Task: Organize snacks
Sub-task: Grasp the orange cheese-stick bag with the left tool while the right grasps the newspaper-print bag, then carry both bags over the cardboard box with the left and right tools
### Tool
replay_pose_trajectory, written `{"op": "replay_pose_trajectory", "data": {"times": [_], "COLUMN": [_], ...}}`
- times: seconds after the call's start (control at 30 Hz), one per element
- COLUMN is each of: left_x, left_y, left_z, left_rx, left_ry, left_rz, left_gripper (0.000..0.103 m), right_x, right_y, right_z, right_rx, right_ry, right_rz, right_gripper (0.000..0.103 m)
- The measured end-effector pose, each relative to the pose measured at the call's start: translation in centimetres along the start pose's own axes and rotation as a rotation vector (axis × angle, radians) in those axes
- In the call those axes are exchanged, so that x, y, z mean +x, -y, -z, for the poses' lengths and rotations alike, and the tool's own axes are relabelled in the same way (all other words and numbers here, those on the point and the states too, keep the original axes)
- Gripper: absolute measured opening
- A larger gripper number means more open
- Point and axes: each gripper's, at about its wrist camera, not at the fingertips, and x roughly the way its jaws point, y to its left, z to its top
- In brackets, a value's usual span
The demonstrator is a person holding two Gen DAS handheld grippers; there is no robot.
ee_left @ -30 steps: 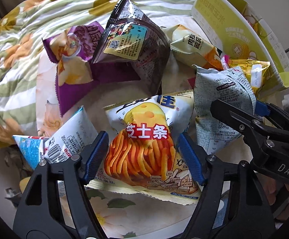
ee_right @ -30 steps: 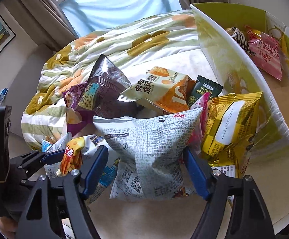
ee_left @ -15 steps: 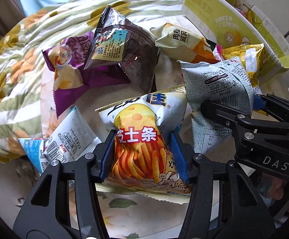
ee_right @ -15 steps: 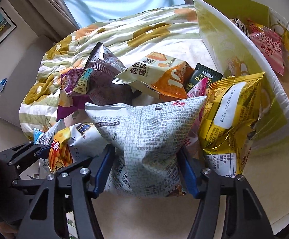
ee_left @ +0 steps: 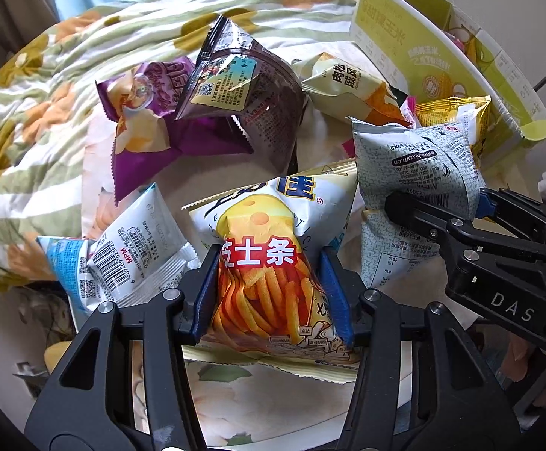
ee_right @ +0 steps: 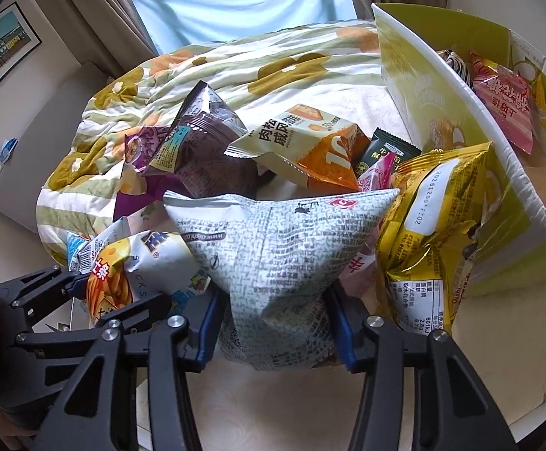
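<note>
My left gripper is shut on a white and orange cheese-stick bag, squeezing its lower half; the bag also shows in the right wrist view. My right gripper is shut on a grey newsprint-patterned bag, seen too in the left wrist view. Both bags sit among a pile of snacks on a flowered bedspread. A yellow-green cardboard box stands open at the right with a pink packet inside.
Around the held bags lie a gold bag, an orange and cream bag, a dark brown bag, a purple bag, a black packet and a white barcode bag. The quilt bunches up behind.
Both grippers have closed: the left jaws narrowed onto the cheese-stick bag and the right jaws onto the grey bag, pinching each. Both views have moved slightly closer to the pile.
</note>
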Motion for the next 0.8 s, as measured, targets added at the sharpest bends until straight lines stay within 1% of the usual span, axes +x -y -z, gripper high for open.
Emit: {"op": "replay_pose_trajectory", "data": {"times": [0.23,0.4,0.47,0.63,0.7,0.8], "left_x": [-3.1,-6.3,-7.8,-11.5,-12.8,-14.0], "left_y": [-0.3,-0.2,-0.2,0.1,0.1,0.7], "left_z": [0.9,1.0,1.0,-0.6,-1.7,-3.4], "left_rx": [-0.008,-0.021,-0.023,-0.025,-0.045,-0.058], "left_ry": [0.061,0.126,0.17,0.262,0.297,0.331], "left_rz": [0.007,0.012,0.027,0.027,0.033,0.029], "left_gripper": [0.047,0.047,0.047,0.047,0.047,0.047], "right_x": [-2.1,-4.7,-6.1,-10.0,-11.6,-13.6], "right_y": [-0.6,-1.1,-1.3,-1.2,-0.6,0.9], "right_z": [0.5,0.8,0.8,-0.1,-0.9,-2.2], "right_rx": [-0.007,-0.004,-0.003,0.012,0.027,0.038], "right_ry": [0.044,0.087,0.11,0.165,0.188,0.237], "right_rz": [-0.002,-0.003,-0.002,-0.007,-0.022,-0.022], "right_gripper": [0.045,0.044,0.044,0.044,0.044,0.045]}}
